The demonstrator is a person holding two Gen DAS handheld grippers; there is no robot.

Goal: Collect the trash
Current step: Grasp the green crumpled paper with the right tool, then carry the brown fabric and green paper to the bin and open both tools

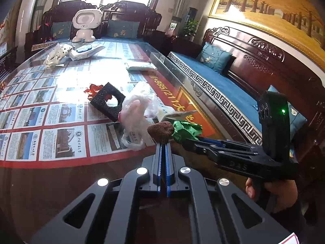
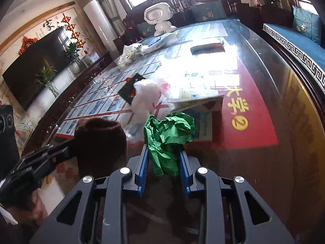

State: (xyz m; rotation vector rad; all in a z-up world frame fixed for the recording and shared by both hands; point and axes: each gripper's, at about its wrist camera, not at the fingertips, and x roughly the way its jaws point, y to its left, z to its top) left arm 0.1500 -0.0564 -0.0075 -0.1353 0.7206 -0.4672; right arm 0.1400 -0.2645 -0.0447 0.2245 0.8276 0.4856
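My left gripper is shut on a brown fuzzy piece, held above the glass table; it also shows in the right wrist view. My right gripper is shut on a crumpled green paper, right beside the brown piece; the green paper also shows in the left wrist view. On the table just beyond lie a clear plastic bag, a black foam square with a hole and a red scrap.
A small cardboard box sits by the plastic bag. Farther back are a flat white packet, white bags and wrappers and a white toy robot. Dark wooden sofas with blue cushions flank the table.
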